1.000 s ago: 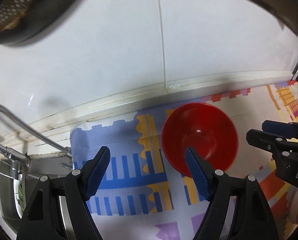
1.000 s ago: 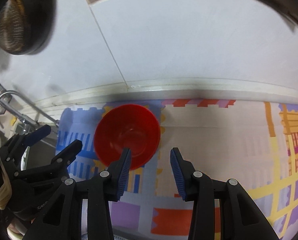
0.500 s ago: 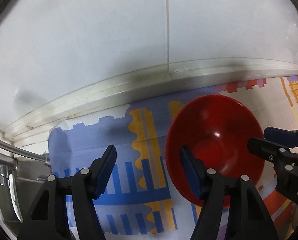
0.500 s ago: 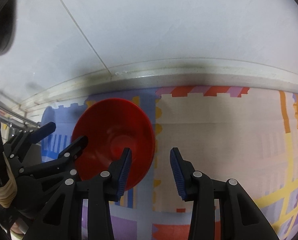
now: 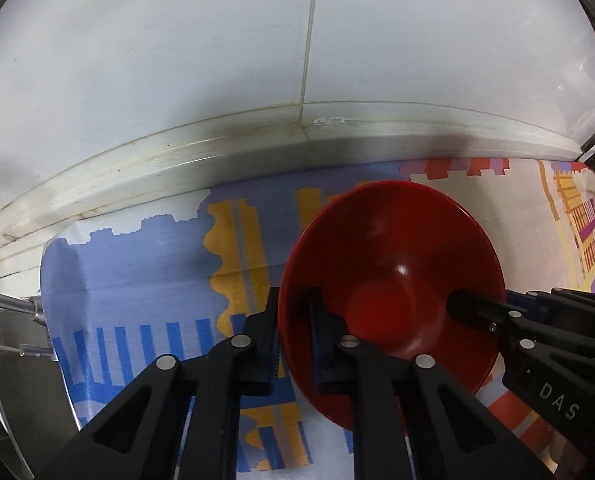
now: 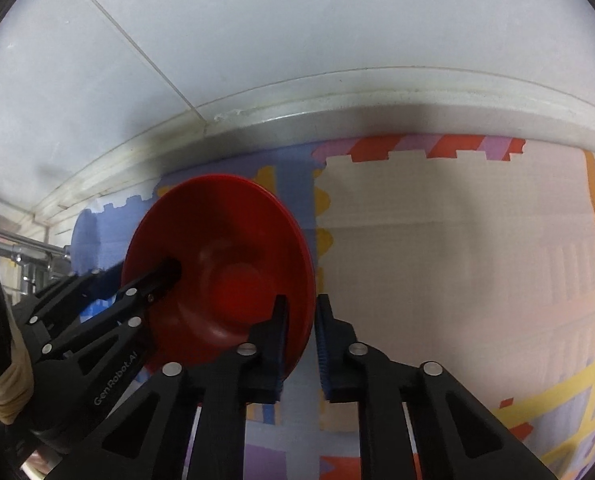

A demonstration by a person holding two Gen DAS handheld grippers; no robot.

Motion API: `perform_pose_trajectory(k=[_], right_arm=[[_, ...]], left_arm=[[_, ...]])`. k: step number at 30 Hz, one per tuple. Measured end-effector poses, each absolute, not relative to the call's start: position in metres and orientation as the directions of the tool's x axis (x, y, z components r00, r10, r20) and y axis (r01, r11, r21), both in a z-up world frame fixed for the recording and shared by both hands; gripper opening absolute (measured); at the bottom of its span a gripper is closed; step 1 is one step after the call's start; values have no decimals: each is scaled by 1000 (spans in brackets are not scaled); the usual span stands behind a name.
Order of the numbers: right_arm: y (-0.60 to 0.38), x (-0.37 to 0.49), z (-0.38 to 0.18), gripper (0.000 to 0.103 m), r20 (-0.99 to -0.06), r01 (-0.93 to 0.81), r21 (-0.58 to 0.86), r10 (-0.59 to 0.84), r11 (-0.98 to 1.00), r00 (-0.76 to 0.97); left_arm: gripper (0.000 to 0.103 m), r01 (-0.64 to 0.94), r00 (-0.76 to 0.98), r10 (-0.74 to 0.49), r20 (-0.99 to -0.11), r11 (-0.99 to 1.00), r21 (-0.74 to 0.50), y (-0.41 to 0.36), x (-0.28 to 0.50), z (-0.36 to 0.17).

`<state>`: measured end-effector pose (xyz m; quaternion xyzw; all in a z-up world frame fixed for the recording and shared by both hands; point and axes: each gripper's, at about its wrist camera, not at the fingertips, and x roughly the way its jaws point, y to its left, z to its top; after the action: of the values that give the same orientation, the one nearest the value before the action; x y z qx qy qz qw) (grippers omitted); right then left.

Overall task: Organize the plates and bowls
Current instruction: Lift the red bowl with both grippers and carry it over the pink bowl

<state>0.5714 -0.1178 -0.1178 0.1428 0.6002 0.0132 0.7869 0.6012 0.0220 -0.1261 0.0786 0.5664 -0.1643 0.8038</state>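
Observation:
A red bowl sits on the patterned mat close to the white tiled wall; it also shows in the right wrist view. My left gripper is shut on the bowl's left rim, one finger inside and one outside. My right gripper is shut on the bowl's right rim the same way. Each gripper shows in the other's view at the opposite rim. The bowl looks tilted; whether it rests on the mat I cannot tell.
A white ledge runs along the base of the wall behind the mat. Metal faucet pipes and the sink edge lie at the far left. The mat stretches to the right.
Both grippers moved in toward the bowl and closed on its opposite rims. The bowl now looks larger and closer in both views.

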Motion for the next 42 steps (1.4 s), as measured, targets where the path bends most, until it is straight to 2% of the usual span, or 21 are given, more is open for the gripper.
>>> perform_pose_trajectory(k=[15, 42], right_arm=[[-122, 559, -101, 12, -935, 176, 255, 196, 951, 294], [-158, 444, -33, 12, -895, 135, 277, 204, 951, 397]], left_arm=[[14, 328, 337, -178, -924, 943, -62, 19, 576, -104], [14, 377, 447, -264, -855, 922, -87, -17, 452, -21]])
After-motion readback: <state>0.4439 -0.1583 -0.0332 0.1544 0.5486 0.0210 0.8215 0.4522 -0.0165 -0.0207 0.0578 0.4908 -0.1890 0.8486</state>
